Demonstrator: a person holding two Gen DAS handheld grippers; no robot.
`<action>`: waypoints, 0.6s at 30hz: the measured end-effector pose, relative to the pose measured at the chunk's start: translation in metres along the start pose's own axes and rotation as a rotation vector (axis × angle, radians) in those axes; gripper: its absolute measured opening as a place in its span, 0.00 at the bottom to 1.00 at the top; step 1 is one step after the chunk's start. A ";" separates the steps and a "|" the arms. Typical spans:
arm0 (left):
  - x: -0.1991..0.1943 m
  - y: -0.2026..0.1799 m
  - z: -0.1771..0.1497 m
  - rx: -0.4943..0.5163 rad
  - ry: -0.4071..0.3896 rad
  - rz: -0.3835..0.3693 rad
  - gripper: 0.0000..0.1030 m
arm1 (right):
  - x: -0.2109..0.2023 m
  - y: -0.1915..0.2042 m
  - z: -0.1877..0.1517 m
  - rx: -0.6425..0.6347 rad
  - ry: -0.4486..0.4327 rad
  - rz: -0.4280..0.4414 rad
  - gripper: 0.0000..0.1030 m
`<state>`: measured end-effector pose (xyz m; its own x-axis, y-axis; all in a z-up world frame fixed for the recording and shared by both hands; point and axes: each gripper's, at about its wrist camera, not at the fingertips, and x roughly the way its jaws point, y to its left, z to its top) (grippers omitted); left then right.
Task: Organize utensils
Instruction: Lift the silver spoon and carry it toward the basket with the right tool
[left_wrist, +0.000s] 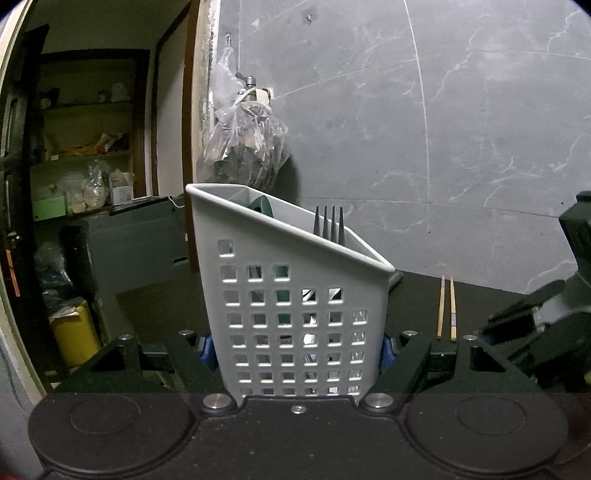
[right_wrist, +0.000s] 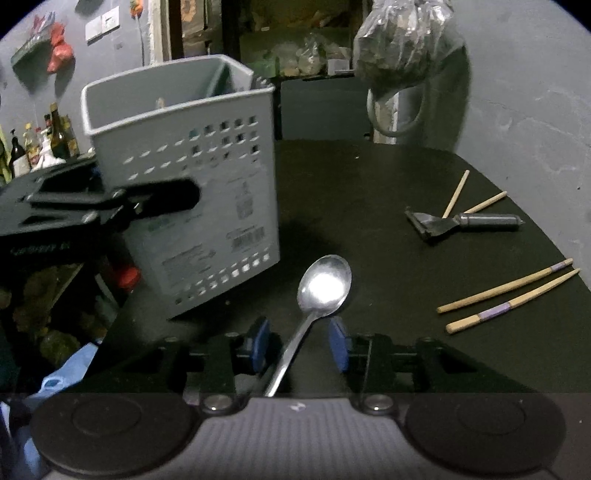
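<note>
Four chopsticks (right_wrist: 506, 286), one spoon (right_wrist: 325, 284), one peeler (right_wrist: 461, 221) (table (right_wrist: 369, 184)), one caddy (right_wrist: 199, 177).

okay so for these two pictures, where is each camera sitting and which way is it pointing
Left wrist: sits on the left gripper, facing the grey caddy it clamps, marbled wall behind; its own fingers show.
Right wrist: sits on the right gripper, angled down at the dark table; a spoon lies between its open fingers.
Shared: the caddy, chopsticks, a hanging plastic bag; each view shows the other gripper.
</note>
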<state>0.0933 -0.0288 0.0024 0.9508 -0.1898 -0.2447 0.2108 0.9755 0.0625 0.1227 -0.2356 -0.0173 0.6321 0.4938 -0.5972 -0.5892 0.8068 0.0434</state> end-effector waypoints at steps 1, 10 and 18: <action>0.000 0.000 0.000 -0.001 0.000 0.002 0.74 | -0.001 -0.002 0.000 0.006 -0.005 -0.001 0.50; -0.001 -0.003 0.000 -0.009 -0.004 0.019 0.74 | 0.020 -0.030 0.028 0.007 0.003 0.045 0.69; -0.001 -0.003 0.000 -0.008 -0.005 0.019 0.74 | 0.045 -0.044 0.034 0.010 0.050 0.070 0.57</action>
<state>0.0918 -0.0320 0.0024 0.9556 -0.1720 -0.2391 0.1912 0.9797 0.0597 0.1940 -0.2374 -0.0188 0.5631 0.5327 -0.6318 -0.6258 0.7742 0.0949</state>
